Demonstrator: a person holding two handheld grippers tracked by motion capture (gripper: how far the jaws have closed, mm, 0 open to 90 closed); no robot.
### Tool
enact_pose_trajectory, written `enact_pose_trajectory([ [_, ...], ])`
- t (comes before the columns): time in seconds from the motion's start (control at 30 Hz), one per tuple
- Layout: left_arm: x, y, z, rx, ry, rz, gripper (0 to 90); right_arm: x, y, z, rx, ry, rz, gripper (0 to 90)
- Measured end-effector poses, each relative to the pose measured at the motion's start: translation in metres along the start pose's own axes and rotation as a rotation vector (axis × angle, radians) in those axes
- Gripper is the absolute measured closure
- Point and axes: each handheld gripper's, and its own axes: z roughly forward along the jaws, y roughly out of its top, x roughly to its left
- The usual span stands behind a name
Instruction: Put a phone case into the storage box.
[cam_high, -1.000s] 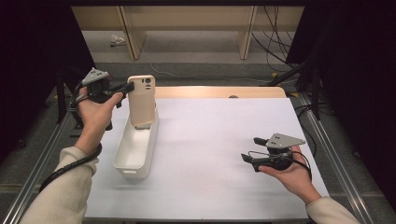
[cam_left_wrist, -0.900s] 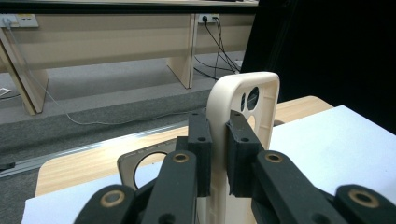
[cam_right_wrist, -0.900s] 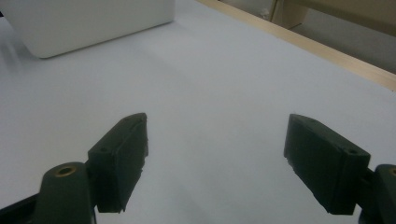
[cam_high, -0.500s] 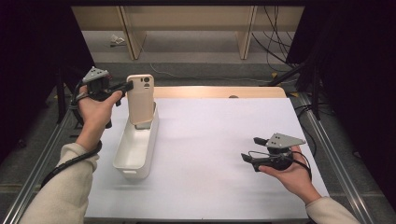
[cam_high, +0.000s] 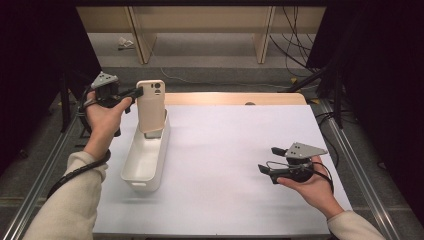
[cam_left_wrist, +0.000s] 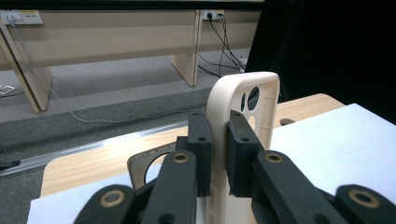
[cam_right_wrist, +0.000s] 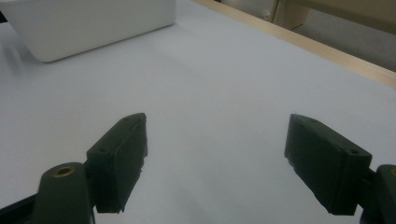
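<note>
Left gripper (cam_high: 134, 93) clamped on beige phone case (cam_high: 151, 106), upright above far end of white bin (cam_high: 145, 160).

Case pinched by its edge between pads (cam_left_wrist: 201, 140), long axis vertical, lower end just inside bin at left of white table sheet (cam_high: 225, 165); bin directly below, stretching toward near side. Right gripper (cam_high: 272, 159) well apart at near right, jaws spread wide, nothing between. Beyond wooden table edge: grey floor, pale bench legs, cables.
</note>
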Motion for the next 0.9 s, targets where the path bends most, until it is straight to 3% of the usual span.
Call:
enact_pose_trajectory([
  [0.9,0.0043,-0.0015,0.0069,-0.014,0.012,-0.008,81.6,0.0003,-0.0002,0.001,-0.003,0.0,0.0,21.9],
])
